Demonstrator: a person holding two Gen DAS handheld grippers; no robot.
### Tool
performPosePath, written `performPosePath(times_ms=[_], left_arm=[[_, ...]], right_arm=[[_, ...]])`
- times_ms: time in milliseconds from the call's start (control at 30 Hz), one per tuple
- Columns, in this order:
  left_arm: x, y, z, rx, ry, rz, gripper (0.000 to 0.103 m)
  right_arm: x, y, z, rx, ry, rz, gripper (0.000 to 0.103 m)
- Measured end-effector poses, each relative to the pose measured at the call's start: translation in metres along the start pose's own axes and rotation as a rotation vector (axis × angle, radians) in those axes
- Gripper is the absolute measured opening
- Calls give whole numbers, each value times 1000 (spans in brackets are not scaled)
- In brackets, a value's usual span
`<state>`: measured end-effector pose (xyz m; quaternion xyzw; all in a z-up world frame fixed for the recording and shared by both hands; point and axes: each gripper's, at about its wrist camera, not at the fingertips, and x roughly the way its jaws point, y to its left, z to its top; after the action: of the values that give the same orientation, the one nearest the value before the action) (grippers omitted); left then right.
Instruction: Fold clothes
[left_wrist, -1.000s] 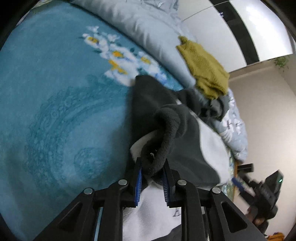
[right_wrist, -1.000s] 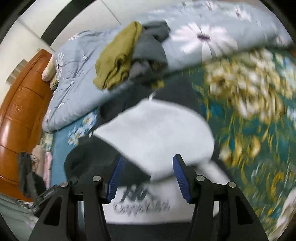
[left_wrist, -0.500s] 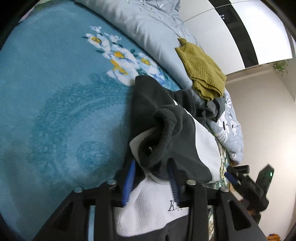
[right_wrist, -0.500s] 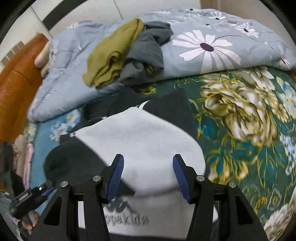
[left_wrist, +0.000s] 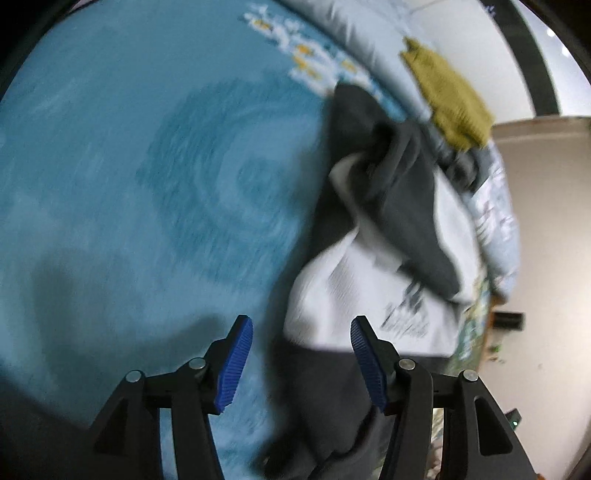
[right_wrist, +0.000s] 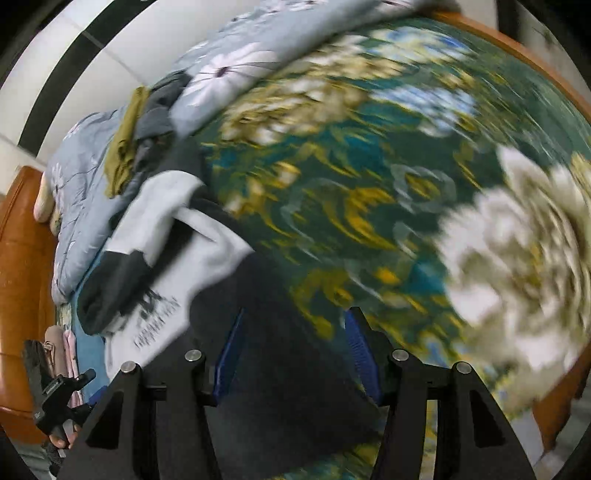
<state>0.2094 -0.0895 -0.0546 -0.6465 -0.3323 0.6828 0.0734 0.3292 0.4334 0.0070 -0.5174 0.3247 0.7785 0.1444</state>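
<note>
A dark grey and white fleece sweatshirt (left_wrist: 391, 266) with printed lettering lies on the bed, its dark sleeve folded across the white chest; it also shows in the right wrist view (right_wrist: 177, 251). My left gripper (left_wrist: 301, 363) is open and empty, near the garment's lower left edge over the teal blanket (left_wrist: 129, 184). My right gripper (right_wrist: 293, 350) is open and empty, above the sweatshirt's dark lower part (right_wrist: 280, 369). Both views are motion-blurred.
An olive knit garment (left_wrist: 450, 99) and a grey garment (right_wrist: 155, 122) lie on a pale blue floral duvet (right_wrist: 229, 74) at the far side. A green floral blanket (right_wrist: 406, 184) covers the right. A wooden bed frame (right_wrist: 22, 258) edges the bed.
My left gripper has let go of the dark sleeve, opened wide and pulled back. The right gripper swung right and drew back, staying open.
</note>
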Motion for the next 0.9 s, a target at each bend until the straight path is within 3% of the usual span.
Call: performPosePath(times_ms=[133,400,533,600,733,900], left_arm=[[12,-1,-13,-40,73,13,60],[-10,-3,-21,-26,14,-1,60],[-17,-4,-23,-31,-3,-16,60],[-22,-4,-24,-30,-19,-21,60],[-27,-6,-24,-33,-41,-29,61],[-28,-9,-25,-34,-53,-37,61]], right_arm=[[-6,-28,-24,47,38,40,57],[9,-60,-75,135,159,193,57],[18,-58,-85,153,143,248,57],[16,-55,-84,162,86,282,56],[7,-56,-77,207,-19,370,41],[26,-55,-72,284,26,407,41]])
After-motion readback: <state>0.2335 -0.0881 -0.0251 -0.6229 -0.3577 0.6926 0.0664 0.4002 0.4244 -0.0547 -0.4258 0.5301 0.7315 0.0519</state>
